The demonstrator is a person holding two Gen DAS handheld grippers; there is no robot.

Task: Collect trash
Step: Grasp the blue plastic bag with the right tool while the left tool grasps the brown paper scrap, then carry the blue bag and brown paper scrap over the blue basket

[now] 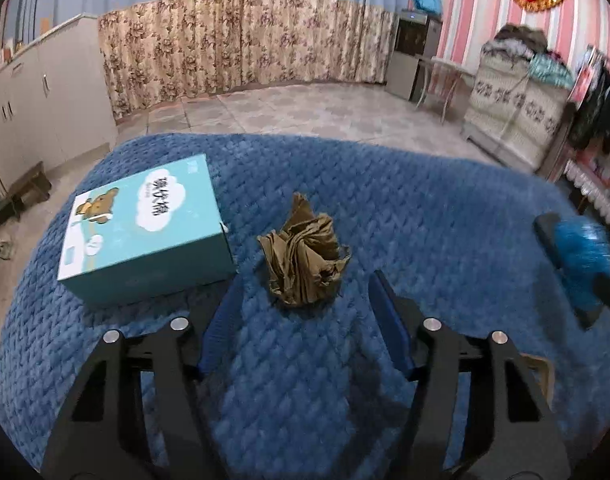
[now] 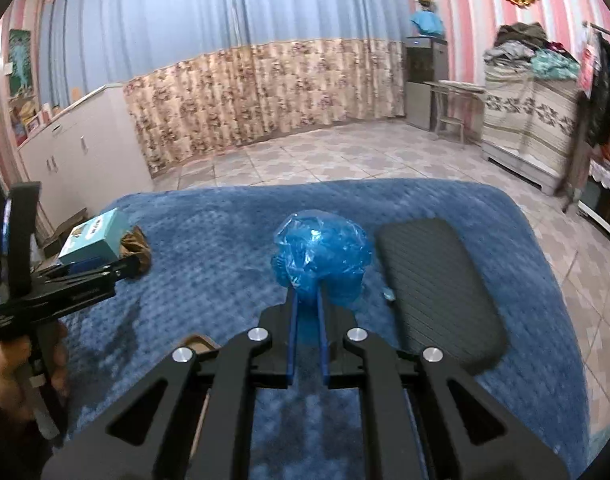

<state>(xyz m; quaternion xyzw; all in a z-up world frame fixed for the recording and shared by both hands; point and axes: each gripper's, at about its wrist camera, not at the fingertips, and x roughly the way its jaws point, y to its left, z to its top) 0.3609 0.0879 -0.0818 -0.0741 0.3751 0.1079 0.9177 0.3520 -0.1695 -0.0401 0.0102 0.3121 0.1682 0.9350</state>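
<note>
A crumpled brown paper wad (image 1: 304, 255) lies on the blue knitted blanket (image 1: 425, 208). My left gripper (image 1: 303, 284) is open, its blue-padded fingers on either side of the wad's near edge. My right gripper (image 2: 308, 300) is shut on a crumpled blue plastic wad (image 2: 323, 254) and holds it above the blanket (image 2: 209, 232). That blue wad and gripper show blurred at the right of the left wrist view (image 1: 581, 256). The left gripper (image 2: 105, 272) and the brown wad (image 2: 136, 246) show at the left of the right wrist view.
A teal box with a bear picture (image 1: 145, 232) stands on the blanket left of the brown wad. A black ribbed pad (image 2: 437, 292) lies right of the blue wad. A brown cardboard piece (image 1: 541, 372) lies near the right. Tiled floor, cabinets and curtains lie beyond.
</note>
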